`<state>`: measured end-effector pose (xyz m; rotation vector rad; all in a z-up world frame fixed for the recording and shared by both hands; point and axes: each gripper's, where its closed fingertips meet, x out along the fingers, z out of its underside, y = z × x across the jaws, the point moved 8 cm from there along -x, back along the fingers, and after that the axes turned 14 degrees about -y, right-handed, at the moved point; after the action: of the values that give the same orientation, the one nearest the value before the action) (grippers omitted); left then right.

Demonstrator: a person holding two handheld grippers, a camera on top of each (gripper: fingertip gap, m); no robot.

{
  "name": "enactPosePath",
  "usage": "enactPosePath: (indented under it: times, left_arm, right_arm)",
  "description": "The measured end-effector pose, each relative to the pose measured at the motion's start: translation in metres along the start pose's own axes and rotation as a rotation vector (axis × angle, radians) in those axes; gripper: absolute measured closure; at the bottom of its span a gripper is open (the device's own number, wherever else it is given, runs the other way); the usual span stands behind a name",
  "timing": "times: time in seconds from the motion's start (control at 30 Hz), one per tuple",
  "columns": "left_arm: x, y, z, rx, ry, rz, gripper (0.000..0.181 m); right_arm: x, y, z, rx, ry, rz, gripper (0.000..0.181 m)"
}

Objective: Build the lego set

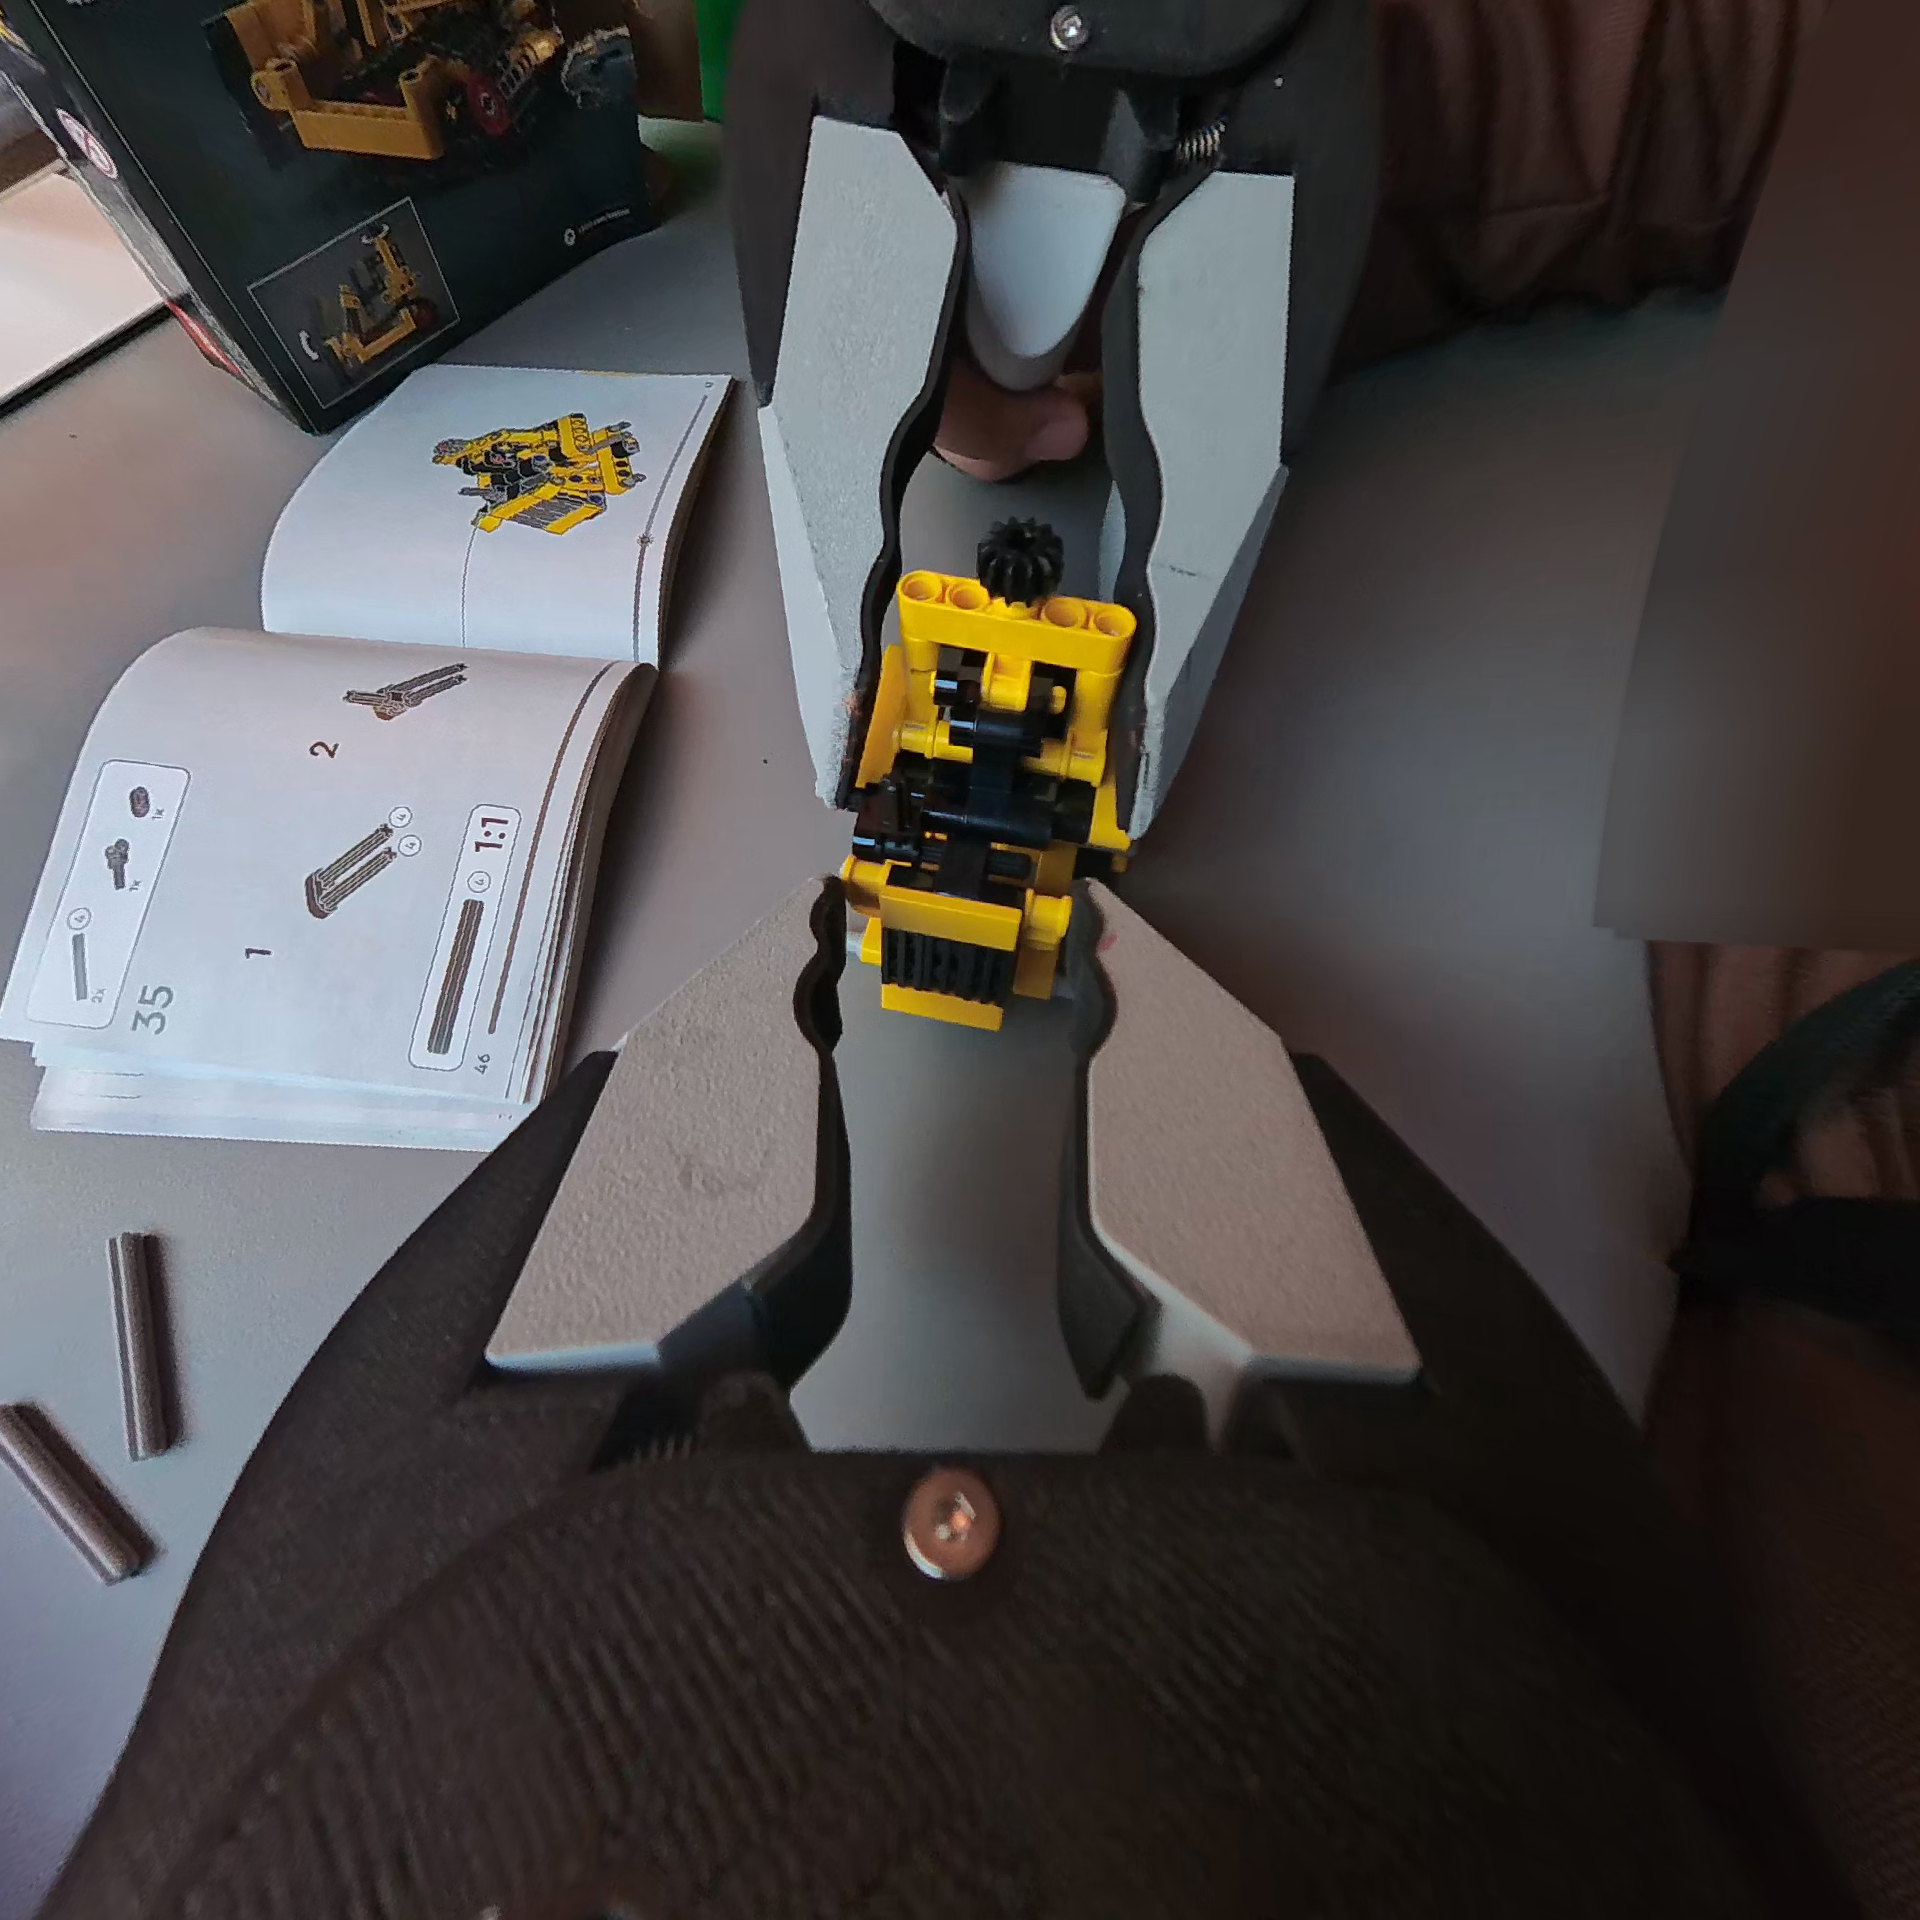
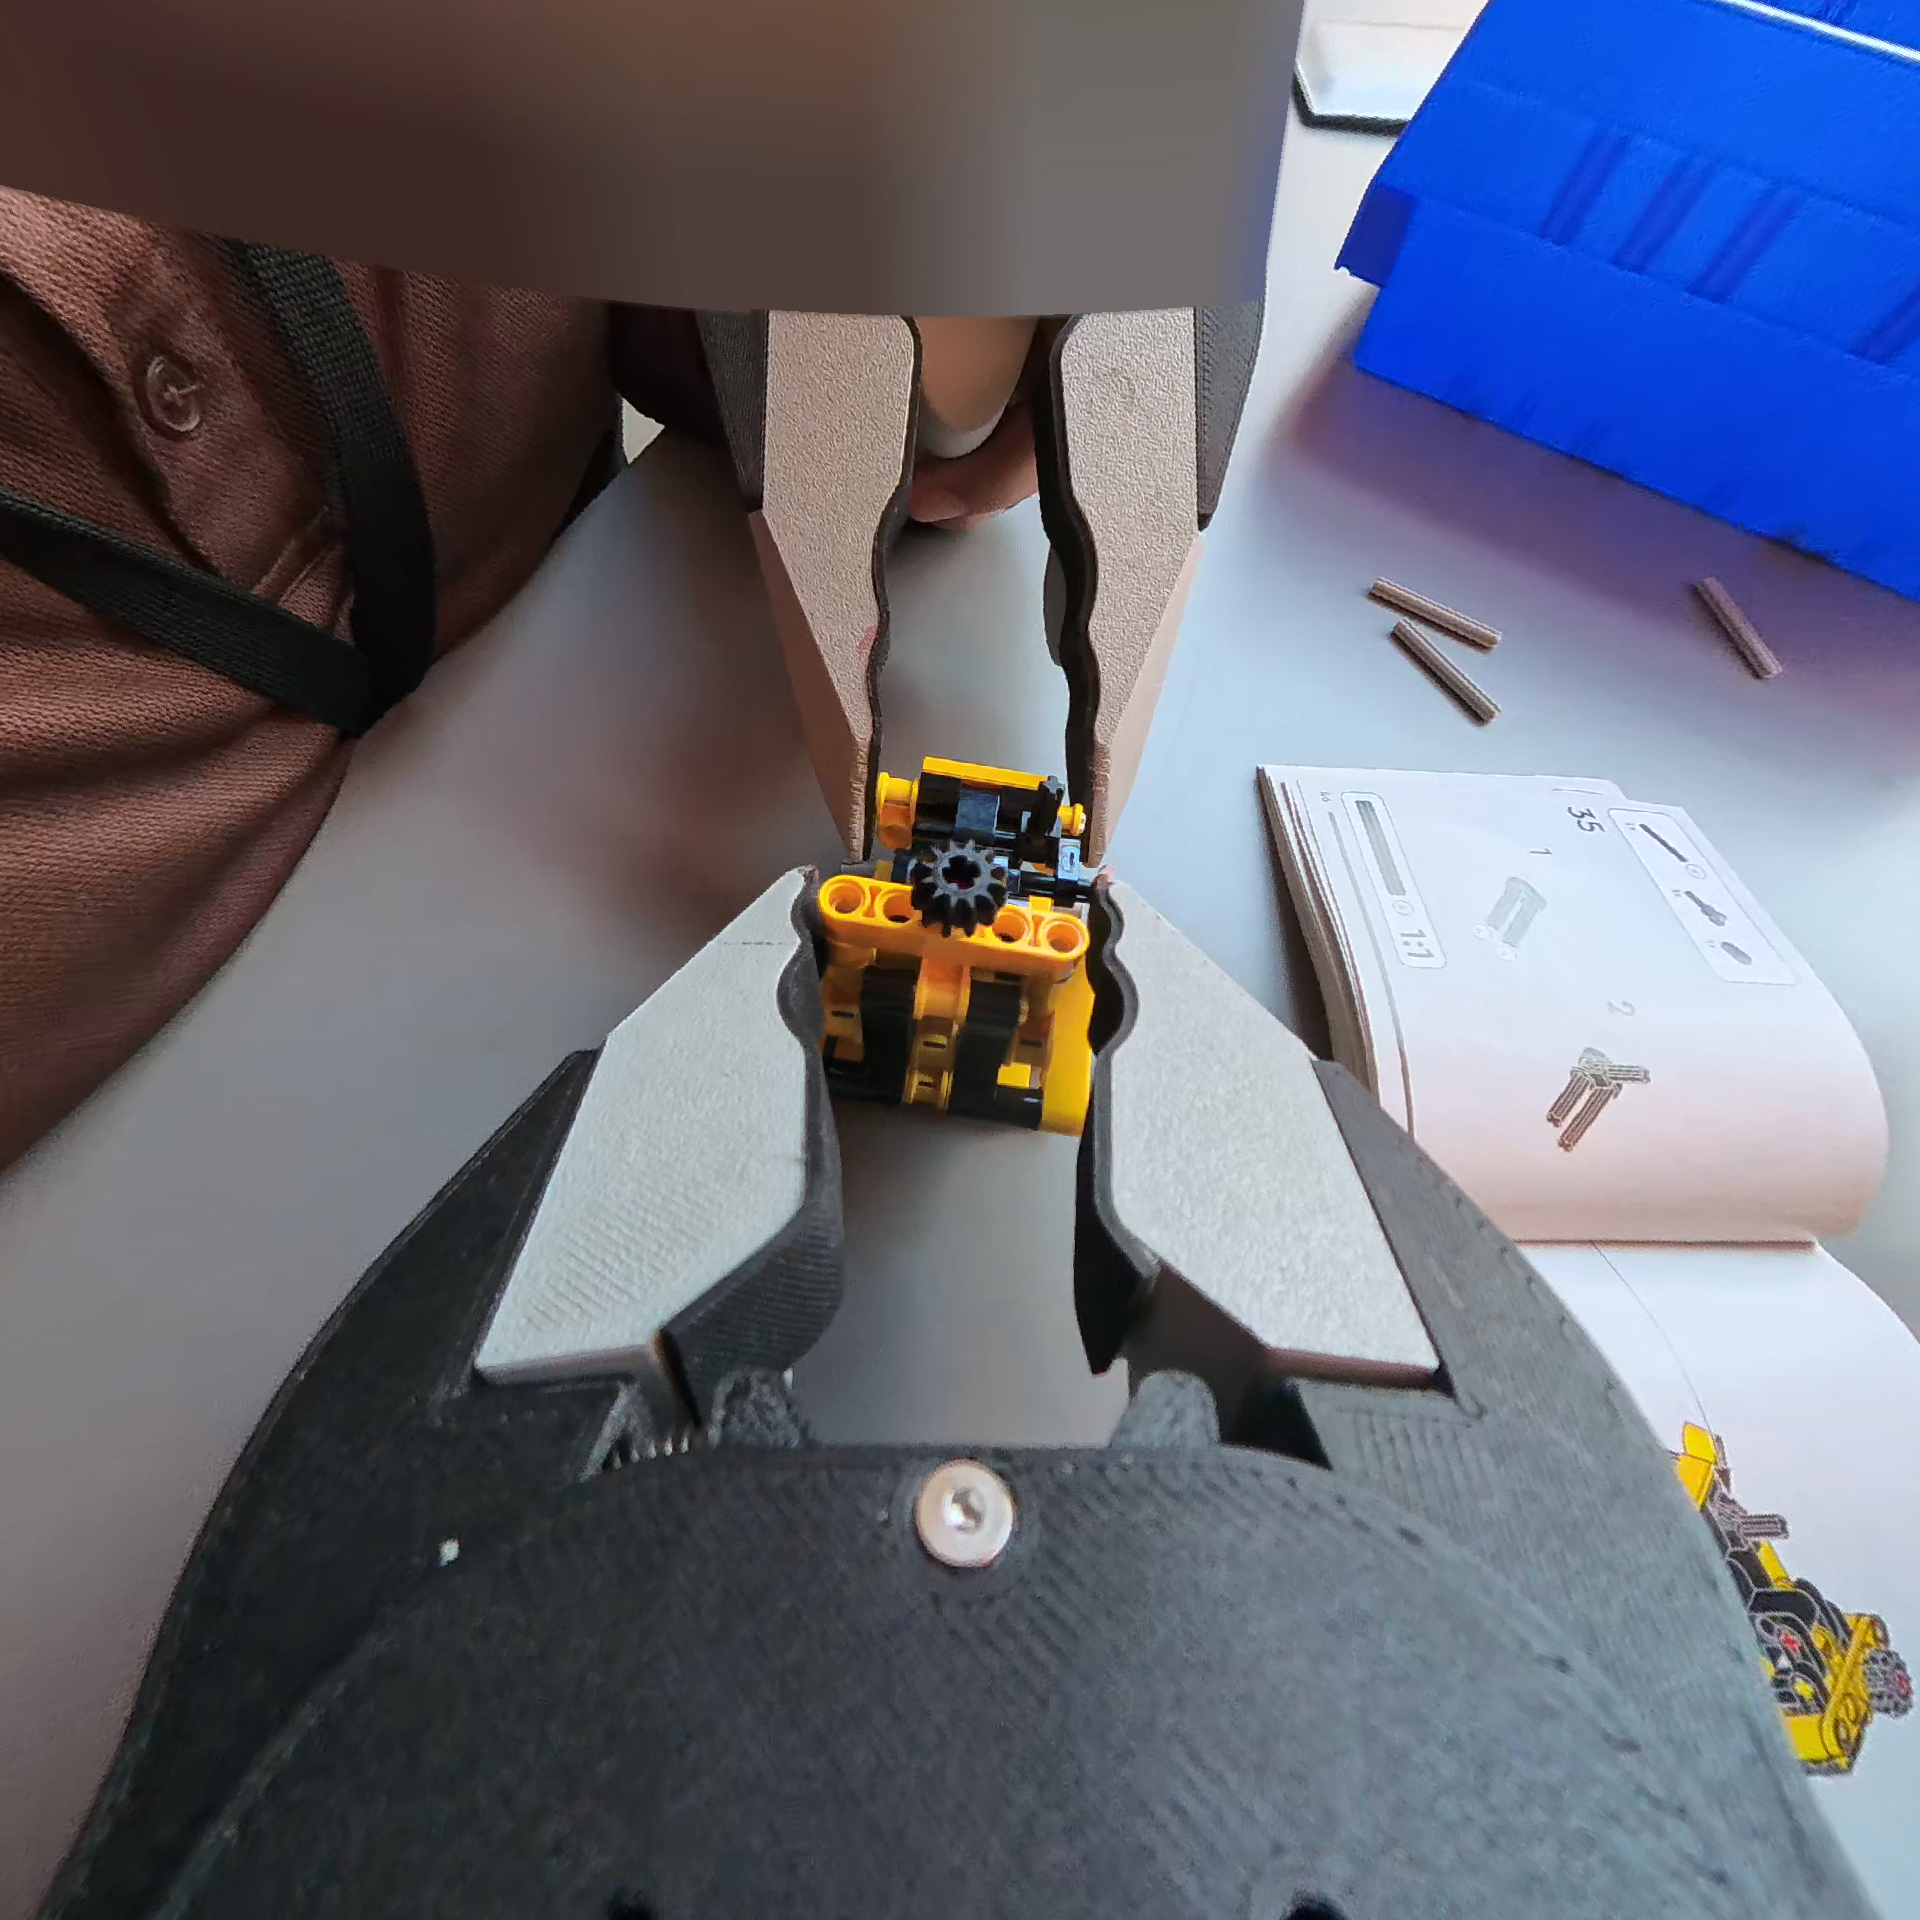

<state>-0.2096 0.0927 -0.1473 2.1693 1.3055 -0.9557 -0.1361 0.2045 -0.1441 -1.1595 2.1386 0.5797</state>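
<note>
Between the two grippers, which meet tip to tip over the grey table (image 1: 1351,727), sits the yellow-and-black lego assembly (image 1: 987,800). The left gripper (image 1: 956,935) pinches its grille end between both fingertips, while the right gripper (image 2: 951,935) pinches the far end, the one with the holed yellow beam and the black gear (image 2: 958,883) standing up from it. Whether the assembly rests on the table or is lifted just clear, I cannot tell. The step in hand looks like steadying or turning the model before the next parts go on; doing it well likely means keeping both pinches square on the yellow sides, clear of the gear and the loose black links, and letting go with one tool only once the other holds firm. Open table lies beyond the left gripper's right finger. Off its left finger the instruction booklet (image 1: 343,862) lies open, with dark axle rods (image 1: 140,1340) nearer the handle and the set's box (image 1: 343,187) farther ahead. The person's torso sits close by, so room that way is tight.
</note>
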Motion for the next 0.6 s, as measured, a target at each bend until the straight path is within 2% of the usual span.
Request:
enactPosePath:
  times: [0.47,0.6]
  left_arm:
    - [0.0011,0.002,-0.0009,0.025,-0.001,0.012,0.14]
    - [0.0015,0.0019,-0.0011,0.031,0.0,0.01,0.14]
  right_arm:
    - [0.0018,-0.0021,-0.0013,-0.041,-0.018,0.024,0.138]
    - [0.0021,0.0009,-0.0001,-0.001,0.018,-0.014,0.136]
